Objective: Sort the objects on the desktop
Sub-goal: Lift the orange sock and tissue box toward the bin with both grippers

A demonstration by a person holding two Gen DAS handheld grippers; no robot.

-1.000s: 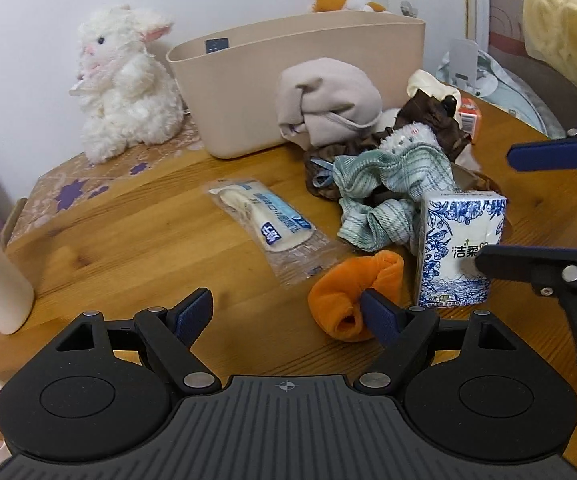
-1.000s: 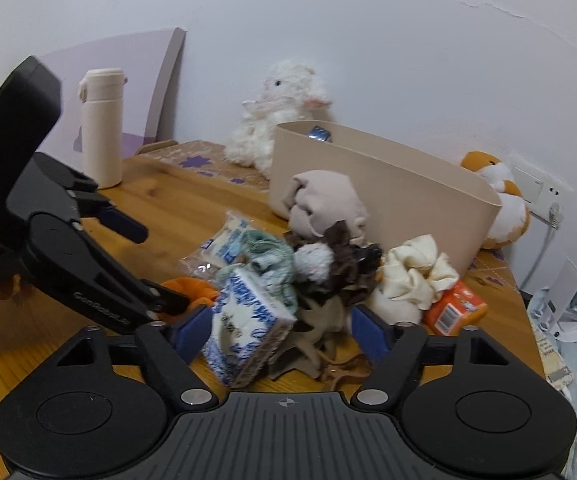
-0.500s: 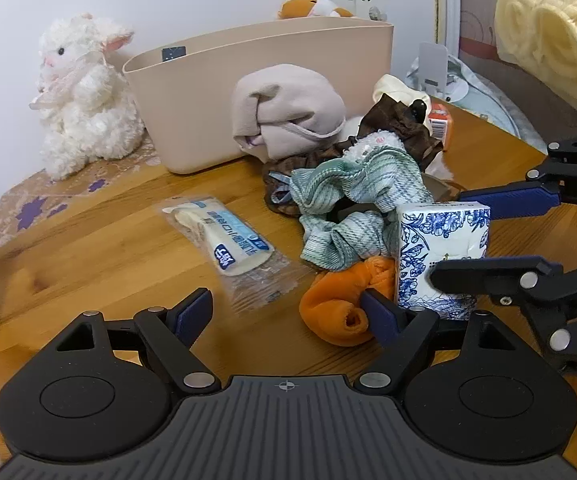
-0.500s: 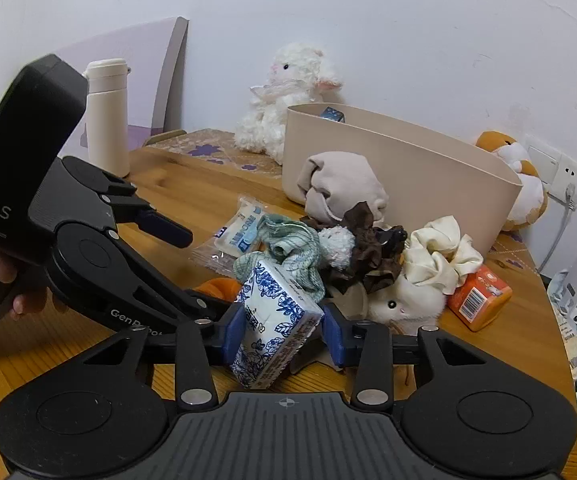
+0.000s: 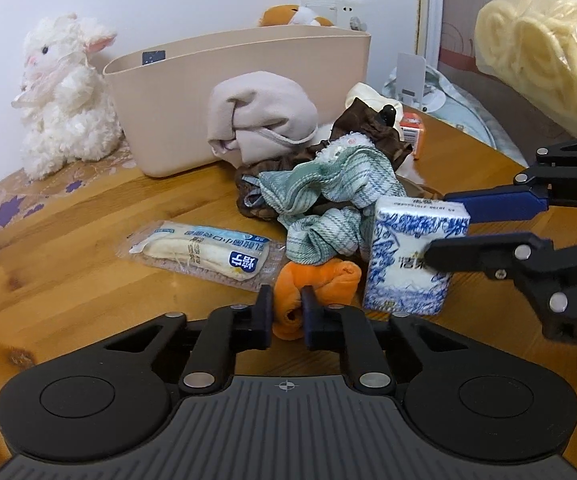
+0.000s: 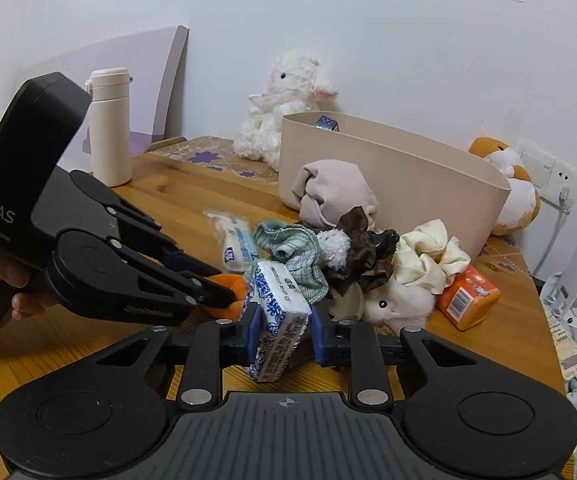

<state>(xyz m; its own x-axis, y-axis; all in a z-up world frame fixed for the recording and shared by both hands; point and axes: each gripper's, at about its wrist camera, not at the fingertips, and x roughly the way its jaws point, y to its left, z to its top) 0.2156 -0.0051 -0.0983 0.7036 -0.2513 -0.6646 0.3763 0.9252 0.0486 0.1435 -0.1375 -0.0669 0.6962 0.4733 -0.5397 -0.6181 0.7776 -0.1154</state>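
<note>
My left gripper (image 5: 286,312) is shut on an orange rolled cloth (image 5: 320,284) that lies on the wooden table (image 5: 68,248). My right gripper (image 6: 282,334) is shut on a blue-and-white tissue pack (image 6: 280,320), also in the left wrist view (image 5: 412,256). Behind them lies a pile: a green striped cloth (image 5: 328,196), brown fabric (image 5: 372,128), a beige cloth (image 5: 260,116). A beige bin (image 5: 224,80) stands at the back.
A wrapped snack pack (image 5: 204,252) lies left of the pile. A white plush lamb (image 5: 64,96) sits left of the bin. An orange carton (image 6: 468,300), a cream scrunchie (image 6: 432,252), a white bottle (image 6: 108,128) and a phone stand (image 6: 576,288) are around.
My left gripper has closed on the orange cloth. My right gripper keeps its hold on the tissue pack, which it gripped half a second ago.
</note>
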